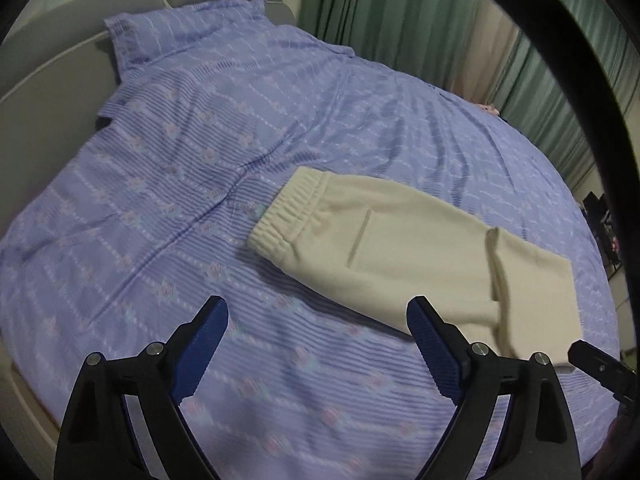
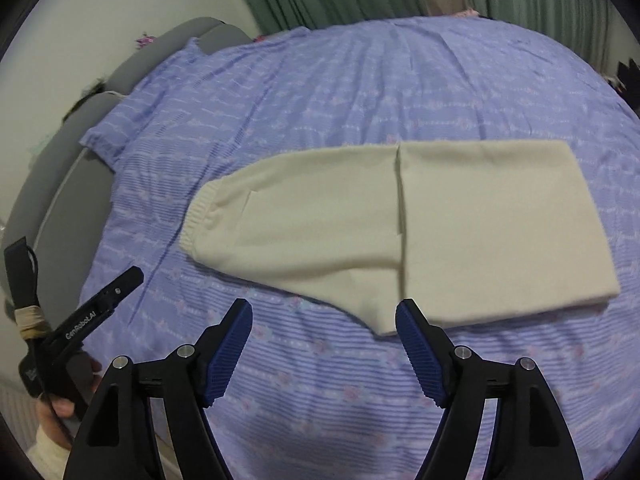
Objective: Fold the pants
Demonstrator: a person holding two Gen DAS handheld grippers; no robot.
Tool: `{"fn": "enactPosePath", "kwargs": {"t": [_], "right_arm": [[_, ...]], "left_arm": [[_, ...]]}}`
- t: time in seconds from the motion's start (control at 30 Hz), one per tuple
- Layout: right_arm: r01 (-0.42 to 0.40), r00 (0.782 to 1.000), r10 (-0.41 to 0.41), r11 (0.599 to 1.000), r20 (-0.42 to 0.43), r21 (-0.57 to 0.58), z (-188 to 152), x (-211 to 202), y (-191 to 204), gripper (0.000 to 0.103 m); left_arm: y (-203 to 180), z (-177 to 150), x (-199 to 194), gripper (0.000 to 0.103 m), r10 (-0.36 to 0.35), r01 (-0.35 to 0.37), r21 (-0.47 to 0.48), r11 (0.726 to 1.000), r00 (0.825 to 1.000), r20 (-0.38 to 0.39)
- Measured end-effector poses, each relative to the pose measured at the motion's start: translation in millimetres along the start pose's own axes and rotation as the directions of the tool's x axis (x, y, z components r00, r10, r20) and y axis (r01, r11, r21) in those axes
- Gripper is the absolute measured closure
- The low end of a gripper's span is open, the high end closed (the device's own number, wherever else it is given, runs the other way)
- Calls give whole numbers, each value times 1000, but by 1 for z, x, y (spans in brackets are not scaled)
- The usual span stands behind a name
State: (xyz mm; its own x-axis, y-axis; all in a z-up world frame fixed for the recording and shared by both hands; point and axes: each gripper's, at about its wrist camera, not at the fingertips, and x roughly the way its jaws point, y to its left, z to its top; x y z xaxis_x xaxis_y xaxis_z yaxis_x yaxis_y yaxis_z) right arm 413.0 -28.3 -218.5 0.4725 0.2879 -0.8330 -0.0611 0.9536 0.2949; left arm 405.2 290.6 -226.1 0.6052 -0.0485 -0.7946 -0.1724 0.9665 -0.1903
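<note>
Cream pants point(image 1: 404, 252) lie flat on the bed, the legs folded back over the upper part. The elastic waistband point(image 1: 284, 216) points left. In the right wrist view the pants point(image 2: 420, 232) fill the middle, and the folded layer's edge point(image 2: 400, 208) runs across them. My left gripper point(image 1: 318, 312) is open above the bedspread, just left of the pants' near edge, with nothing between its jaws. My right gripper point(image 2: 324, 312) is open too, above the pants' near corner, holding nothing. The left gripper's finger point(image 2: 116, 288) shows at the left of the right wrist view, and a hand point(image 2: 60, 408) grips that tool.
A lilac patterned bedspread point(image 1: 200, 200) covers the bed. A matching pillow point(image 1: 180, 36) lies by the grey padded headboard point(image 1: 48, 68). Green curtains point(image 1: 400, 12) hang behind the far side. Dark clutter point(image 1: 604, 224) sits past the bed's right edge.
</note>
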Motion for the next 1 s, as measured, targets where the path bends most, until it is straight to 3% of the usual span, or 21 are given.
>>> {"fn": "enactPosePath", "kwargs": {"t": [0.2, 0.27, 0.4, 0.53, 0.57, 0.63, 0.77, 0.9, 1.0], "right_arm": [[84, 996, -84, 996, -26, -11, 1, 45, 21, 28], [103, 995, -103, 994, -12, -44, 7, 57, 24, 28], [130, 991, -125, 981, 40, -145, 40, 76, 21, 28], [83, 996, -77, 968, 34, -238, 94, 98, 9, 29], [68, 998, -64, 958, 22, -278, 107, 105, 7, 30], [49, 999, -54, 929, -5, -366, 127, 119, 6, 32], [23, 993, -80, 861, -91, -508, 154, 157, 0, 44], [-48, 976, -78, 837, -205, -546, 173, 195, -16, 55], [-63, 972, -80, 819, -222, -570, 181, 207, -20, 57]], "left_arm": [[38, 3, 73, 12, -95, 82, -131, 988, 991, -97], [41, 5, 90, 12, -95, 79, -136, 988, 989, -113], [22, 17, 93, 13, -67, 64, -64, 996, 996, -52], [-16, 58, 108, 12, -157, 158, 138, 978, 987, -15], [-27, 69, 114, 13, -186, 186, 193, 963, 982, -18], [-54, 94, 129, 13, -238, 234, 342, 910, 971, -31], [-105, 127, 164, 16, -299, 313, 548, 776, 947, -117], [-141, 133, 199, 22, -265, 341, 642, 686, 940, -216], [-161, 128, 219, 22, -259, 389, 675, 627, 921, -290]]}}
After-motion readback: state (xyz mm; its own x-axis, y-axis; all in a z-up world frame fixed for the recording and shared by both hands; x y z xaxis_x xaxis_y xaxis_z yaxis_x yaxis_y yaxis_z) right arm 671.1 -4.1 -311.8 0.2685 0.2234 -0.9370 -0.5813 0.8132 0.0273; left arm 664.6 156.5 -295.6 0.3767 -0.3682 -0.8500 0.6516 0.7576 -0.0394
